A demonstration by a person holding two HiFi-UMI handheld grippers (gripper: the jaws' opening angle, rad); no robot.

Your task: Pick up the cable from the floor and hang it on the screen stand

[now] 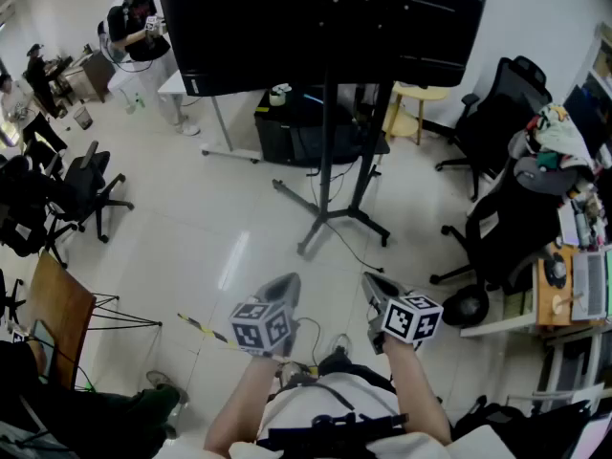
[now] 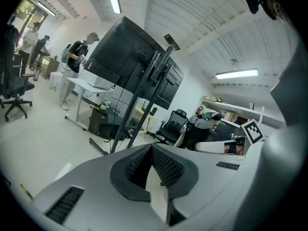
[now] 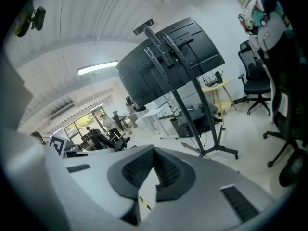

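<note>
**Approach: cable not yet picked up**

Both grippers are empty. The left gripper (image 1: 284,287) and right gripper (image 1: 379,291) are held side by side at waist height, each with its jaws pressed together and nothing between them; their own views show only the pads meeting.

The cable (image 1: 203,329), a thin yellow-and-black line as far as I can tell, lies on the floor (image 1: 191,228) near the person's feet, just left of the left gripper in the head view. The stand (image 1: 328,151) is well ahead, carrying a big dark screen (image 1: 325,17).

The step in hand looks like the reach for the cable. The next move probably calls for opening one gripper, lowering it and closing on the thin line.
</note>
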